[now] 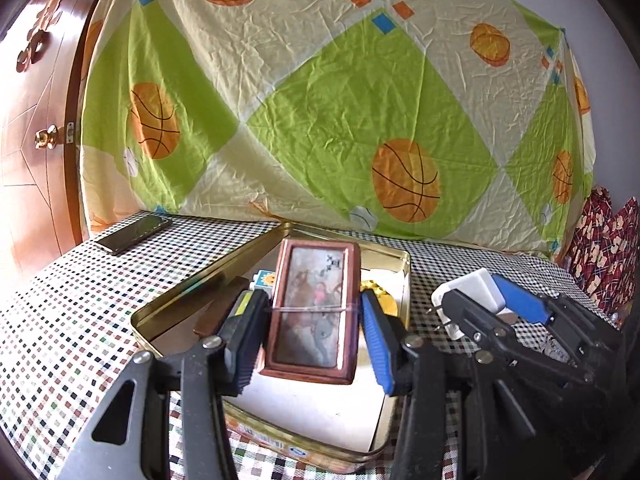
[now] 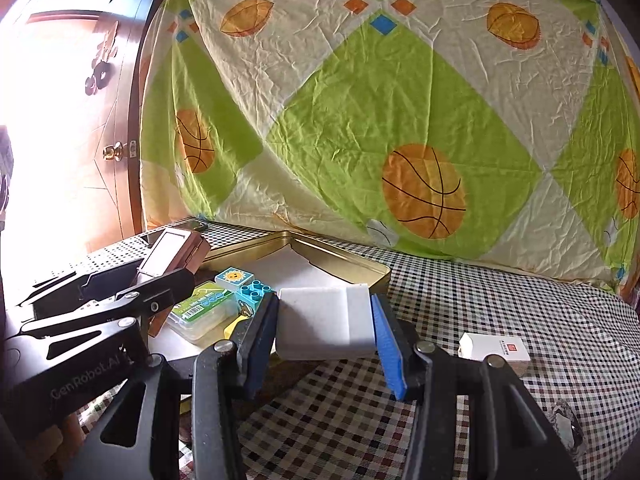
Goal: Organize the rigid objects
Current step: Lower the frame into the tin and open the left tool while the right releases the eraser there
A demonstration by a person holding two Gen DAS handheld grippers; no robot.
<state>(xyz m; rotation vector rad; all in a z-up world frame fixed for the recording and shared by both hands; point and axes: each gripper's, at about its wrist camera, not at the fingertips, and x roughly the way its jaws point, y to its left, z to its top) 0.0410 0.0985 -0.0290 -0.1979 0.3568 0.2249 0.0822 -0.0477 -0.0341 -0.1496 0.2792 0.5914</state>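
Gripping a small reddish-brown wooden box with a pictured glass lid [image 1: 314,312], my left gripper [image 1: 314,332] has both pads pressed to its long sides, and the box hangs over the open gold metal tin [image 1: 176,304] on the checked tablecloth [image 1: 60,320]. Inside the tin I see white lining paper, a turquoise toy brick with a sun face [image 2: 234,278], a clear plastic case with a green label [image 2: 202,314] and something yellow that I cannot make out.

My right gripper [image 2: 326,328] is clamped on a white plug-in charger block [image 2: 326,322], pads tight on its two sides. From the left camera its metal prongs show, and it sits just beside the tin's right wall, off the cloth.

A small white carton with a red mark [image 2: 496,350] lies on the cloth to the right of that gripper. A dark phone [image 1: 134,234] rests at the far left corner of the table, well apart from the tin.
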